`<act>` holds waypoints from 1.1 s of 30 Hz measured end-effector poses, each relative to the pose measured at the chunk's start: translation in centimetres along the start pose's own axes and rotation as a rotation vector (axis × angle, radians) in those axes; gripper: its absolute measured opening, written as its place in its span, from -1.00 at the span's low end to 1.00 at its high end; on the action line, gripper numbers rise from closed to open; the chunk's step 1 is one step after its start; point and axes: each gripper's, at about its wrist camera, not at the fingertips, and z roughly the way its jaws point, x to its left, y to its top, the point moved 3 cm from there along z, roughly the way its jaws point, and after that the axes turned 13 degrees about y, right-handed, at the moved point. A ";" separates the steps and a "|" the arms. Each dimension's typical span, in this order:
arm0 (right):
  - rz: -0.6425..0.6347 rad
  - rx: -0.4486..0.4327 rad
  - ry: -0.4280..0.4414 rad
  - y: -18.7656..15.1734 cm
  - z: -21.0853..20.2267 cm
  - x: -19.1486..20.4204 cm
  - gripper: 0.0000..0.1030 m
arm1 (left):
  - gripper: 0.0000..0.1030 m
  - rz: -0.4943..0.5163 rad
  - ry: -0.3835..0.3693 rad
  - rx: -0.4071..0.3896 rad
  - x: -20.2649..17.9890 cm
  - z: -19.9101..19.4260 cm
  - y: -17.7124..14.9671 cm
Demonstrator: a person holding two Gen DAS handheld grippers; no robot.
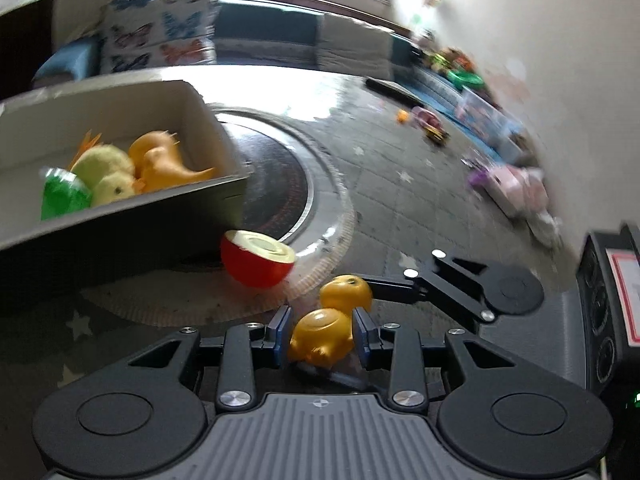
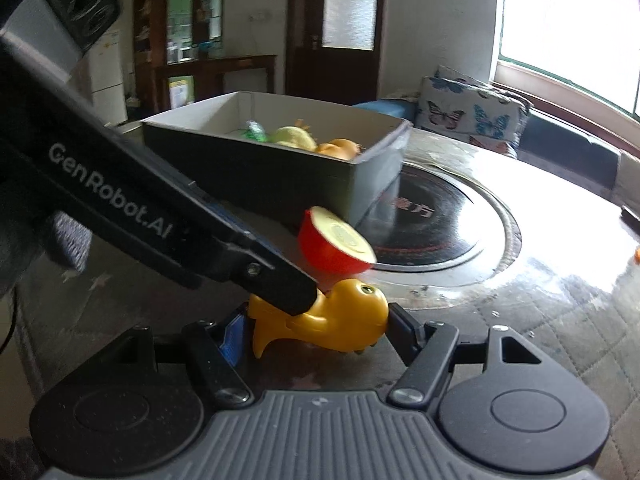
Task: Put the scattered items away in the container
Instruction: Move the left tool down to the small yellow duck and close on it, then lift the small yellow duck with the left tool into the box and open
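A bright window [image 2: 568, 36] floods the room with glare, washing out the glossy table top [image 2: 552, 280]; a butterfly-print cushion [image 2: 472, 114] leans on a dark bench seat [image 2: 560, 140] beneath the sill; a dark wooden door [image 2: 336, 28] with frosted panes stands beside a wooden cabinet [image 2: 180, 32]; toys [image 1: 508, 184] litter the base of the pale wall [image 1: 560, 60].
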 end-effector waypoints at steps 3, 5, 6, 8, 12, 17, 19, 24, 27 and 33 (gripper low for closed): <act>-0.035 0.010 0.010 0.0 0.1 0.6 0.39 | -0.29 0.112 0.010 0.005 -1.1 -0.2 -0.1; -0.041 0.013 0.017 0.0 0.1 0.6 0.39 | -0.29 0.148 0.004 0.011 -1.3 -0.1 0.0; -0.040 0.014 0.020 0.0 0.1 0.6 0.39 | -0.29 0.159 -0.001 0.017 -1.3 0.0 0.1; -0.048 0.018 0.018 0.1 0.2 0.6 0.39 | -0.25 0.177 -0.010 0.030 -1.3 0.3 0.3; -0.068 0.025 0.013 0.1 0.3 0.7 0.39 | -0.23 0.218 -0.017 0.051 -1.5 0.9 0.7; -0.077 0.026 0.012 0.1 0.4 0.7 0.39 | -0.14 0.258 0.005 0.115 -2.0 2.6 0.7; -0.075 0.021 0.007 0.0 0.4 0.7 0.39 | -0.16 0.244 0.005 0.113 -2.1 2.8 0.6; -0.068 0.009 0.013 0.0 0.0 0.7 0.39 | -0.16 0.203 -0.018 0.094 -1.4 2.4 0.5; -0.075 0.000 0.015 0.4 -0.2 0.8 0.39 | -0.16 0.169 -0.027 0.074 -0.8 1.9 0.6; -0.127 -0.042 0.010 2.5 -0.4 1.3 0.39 | -0.16 0.143 0.002 0.007 0.3 -0.1 2.0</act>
